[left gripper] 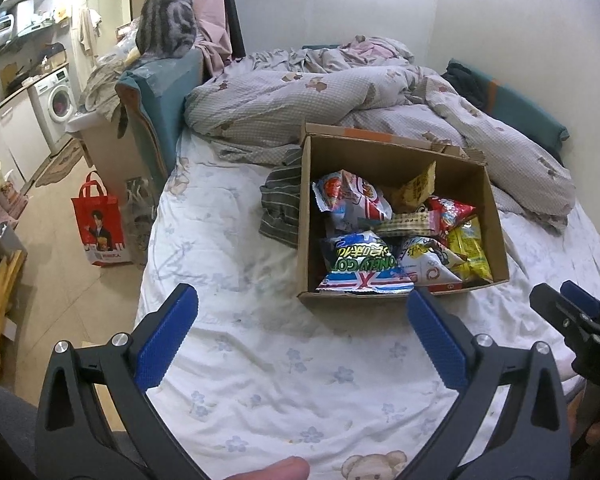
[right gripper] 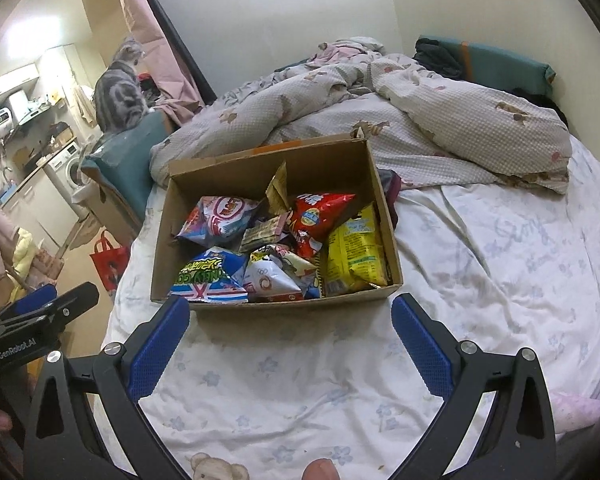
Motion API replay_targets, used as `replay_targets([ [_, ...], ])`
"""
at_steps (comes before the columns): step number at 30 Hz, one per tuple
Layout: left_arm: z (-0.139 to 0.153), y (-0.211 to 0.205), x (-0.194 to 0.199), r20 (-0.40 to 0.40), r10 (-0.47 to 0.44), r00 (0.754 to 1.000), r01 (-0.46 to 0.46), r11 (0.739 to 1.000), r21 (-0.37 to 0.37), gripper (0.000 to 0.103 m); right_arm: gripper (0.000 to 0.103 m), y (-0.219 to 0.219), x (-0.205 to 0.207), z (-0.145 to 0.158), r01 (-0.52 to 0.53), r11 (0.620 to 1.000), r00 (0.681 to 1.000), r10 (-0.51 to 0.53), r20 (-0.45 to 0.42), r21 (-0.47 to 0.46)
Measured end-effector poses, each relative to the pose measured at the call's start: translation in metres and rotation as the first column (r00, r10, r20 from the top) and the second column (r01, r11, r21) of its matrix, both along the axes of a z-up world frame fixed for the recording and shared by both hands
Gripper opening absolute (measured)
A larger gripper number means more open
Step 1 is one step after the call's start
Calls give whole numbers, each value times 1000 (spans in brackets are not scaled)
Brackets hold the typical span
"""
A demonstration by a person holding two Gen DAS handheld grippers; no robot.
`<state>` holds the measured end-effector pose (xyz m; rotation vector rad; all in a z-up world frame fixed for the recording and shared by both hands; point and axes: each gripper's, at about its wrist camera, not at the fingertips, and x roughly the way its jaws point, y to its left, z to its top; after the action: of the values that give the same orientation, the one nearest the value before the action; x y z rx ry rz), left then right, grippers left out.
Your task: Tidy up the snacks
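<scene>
An open cardboard box (left gripper: 496, 216) (right gripper: 392, 248) sits on the bed and holds several snack bags. Among them are a blue and green bag (left gripper: 364, 266) (right gripper: 210, 274), a red bag (left gripper: 450, 210) (right gripper: 320, 216), a yellow bag (left gripper: 470, 252) (right gripper: 354, 254) and a white and red bag (left gripper: 352, 196) (right gripper: 220, 218). My left gripper (left gripper: 302, 316) is open and empty, just short of the box's near wall. My right gripper (right gripper: 290, 322) is open and empty, also in front of the box. The right gripper also shows in the left wrist view (left gripper: 568, 304), and the left gripper in the right wrist view (right gripper: 56, 300).
The bed sheet (left gripper: 260, 360) (right gripper: 480, 280) is white with flowers. A rumpled quilt (left gripper: 300, 96) (right gripper: 420, 120) lies behind the box. Striped cloth (left gripper: 280, 208) lies left of the box. A cat (left gripper: 168, 16) (right gripper: 120, 92) sits on a teal headboard. A red bag (left gripper: 98, 224) stands on the floor.
</scene>
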<state>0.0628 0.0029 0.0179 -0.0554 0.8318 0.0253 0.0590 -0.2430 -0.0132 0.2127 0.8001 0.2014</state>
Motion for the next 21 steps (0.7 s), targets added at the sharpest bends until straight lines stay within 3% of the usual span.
replay_targets([
  [21,4,-2,0,19,-9,1000,9,1000,7,103,103,5,1,-2,-14,1000,1000,14,-1,-13],
])
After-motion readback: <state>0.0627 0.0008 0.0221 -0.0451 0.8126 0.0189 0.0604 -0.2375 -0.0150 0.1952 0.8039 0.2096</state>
